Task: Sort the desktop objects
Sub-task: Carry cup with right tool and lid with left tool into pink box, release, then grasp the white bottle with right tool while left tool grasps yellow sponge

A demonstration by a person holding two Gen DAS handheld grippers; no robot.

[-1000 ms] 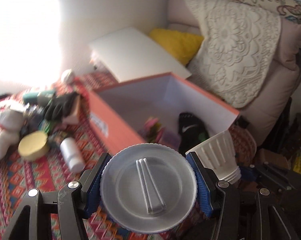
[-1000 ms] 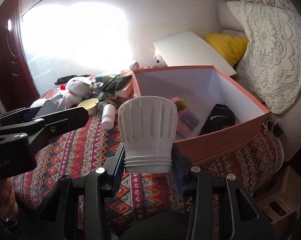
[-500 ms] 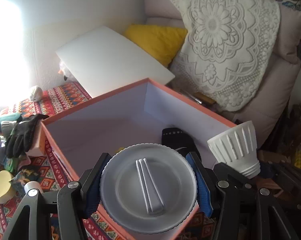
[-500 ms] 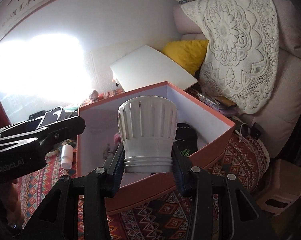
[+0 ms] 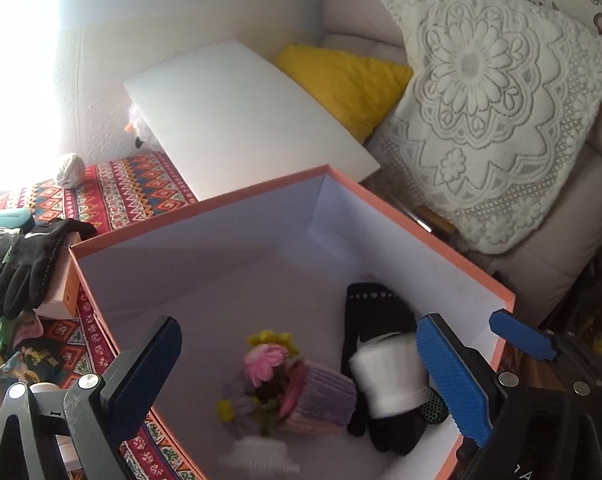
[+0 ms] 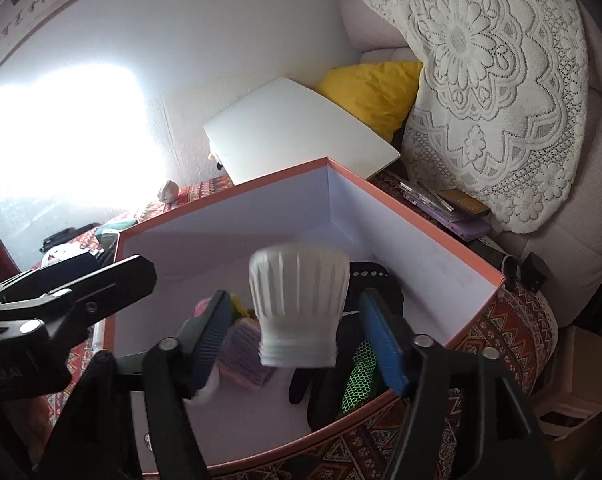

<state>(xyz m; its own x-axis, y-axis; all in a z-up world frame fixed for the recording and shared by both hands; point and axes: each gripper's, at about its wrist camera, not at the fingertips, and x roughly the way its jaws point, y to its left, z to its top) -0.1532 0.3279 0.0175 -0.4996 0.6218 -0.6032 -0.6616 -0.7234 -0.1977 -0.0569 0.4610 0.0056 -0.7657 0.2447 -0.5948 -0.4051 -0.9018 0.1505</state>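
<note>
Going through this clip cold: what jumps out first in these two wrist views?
The big orange box with its white inside fills both views, with a black glove and a knitted flower pot lying in it. In the right wrist view a white ribbed bulb housing sits between the spread fingers of the right gripper, apparently loose. The left gripper is open and empty above the box, and a blurred white disc lies below it.

Matt cardboard box (image 5: 421, 232), ribbed white plastic cup (image 6: 299, 304), lace cloth (image 5: 493, 112).
</note>
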